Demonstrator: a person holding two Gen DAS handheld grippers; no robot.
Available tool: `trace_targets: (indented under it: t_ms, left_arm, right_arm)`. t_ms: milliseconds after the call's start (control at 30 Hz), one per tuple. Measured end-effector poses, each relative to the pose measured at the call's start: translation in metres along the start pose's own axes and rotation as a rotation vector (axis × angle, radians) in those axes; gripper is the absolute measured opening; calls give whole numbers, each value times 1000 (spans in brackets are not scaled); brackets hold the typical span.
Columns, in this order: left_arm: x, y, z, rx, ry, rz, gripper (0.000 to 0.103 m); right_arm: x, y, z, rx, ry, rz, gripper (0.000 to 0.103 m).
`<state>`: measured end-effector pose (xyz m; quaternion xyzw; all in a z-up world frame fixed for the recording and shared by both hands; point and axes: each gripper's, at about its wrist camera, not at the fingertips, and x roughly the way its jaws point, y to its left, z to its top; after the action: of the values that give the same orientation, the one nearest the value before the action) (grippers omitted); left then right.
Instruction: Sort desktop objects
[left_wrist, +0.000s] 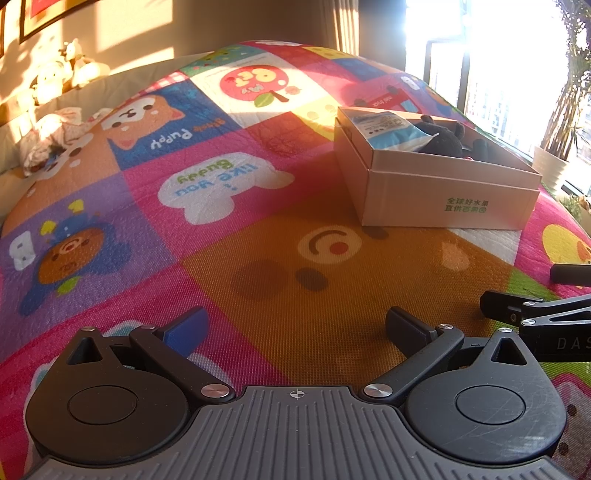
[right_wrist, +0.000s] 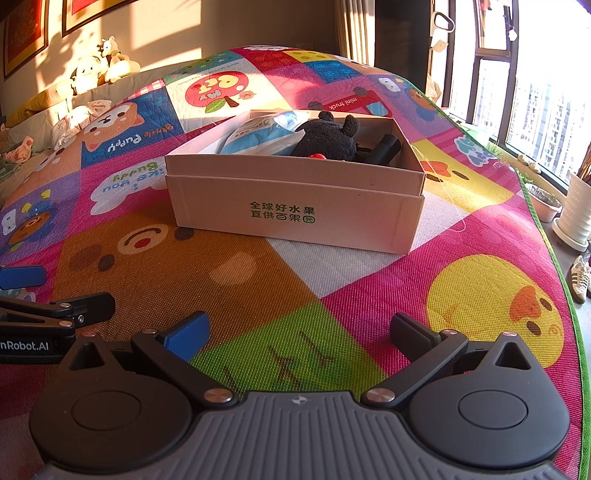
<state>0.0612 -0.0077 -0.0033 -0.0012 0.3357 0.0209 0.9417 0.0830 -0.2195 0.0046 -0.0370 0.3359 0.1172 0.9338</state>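
Left gripper (left_wrist: 295, 328): fingers spread wide, nothing held, poised low over the mat (left_wrist: 258, 229). Right gripper (right_wrist: 299, 332): fingers likewise spread wide and empty, seen just beside the left one. Box (right_wrist: 295, 206): cardboard, open-topped, green print on its side, set on the mat ahead of both grippers. Contained in the box: a blue-and-white packet (right_wrist: 262, 138), a black plush (right_wrist: 328, 138), a black cylinder (right_wrist: 386, 147).

Box (right_wrist: 295, 210) on mat (right_wrist: 332, 295), ahead of both grippers.
In box: packet (right_wrist: 258, 138) left, plush (right_wrist: 327, 140) centre, cylinder (right_wrist: 386, 147) right.
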Motion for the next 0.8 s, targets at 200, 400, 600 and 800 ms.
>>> trace_targets:
  t_ms: [200,400,600,800]
  left_arm:
    - [0,0,1,18,1,-19,103]
    - [1,1,4,18,20,-27,103]
    - [0,-3,5,8,49,-7,103]
    - [-1,-1,5,-10,49,-8,103]
  right_arm:
    - [0,0,0,1,0,0,103]
    - [0,0,0,0,0,0,103]
    - [-1,0,0,1,0,1,103]
    - [-1,0,0,2,1,1,103]
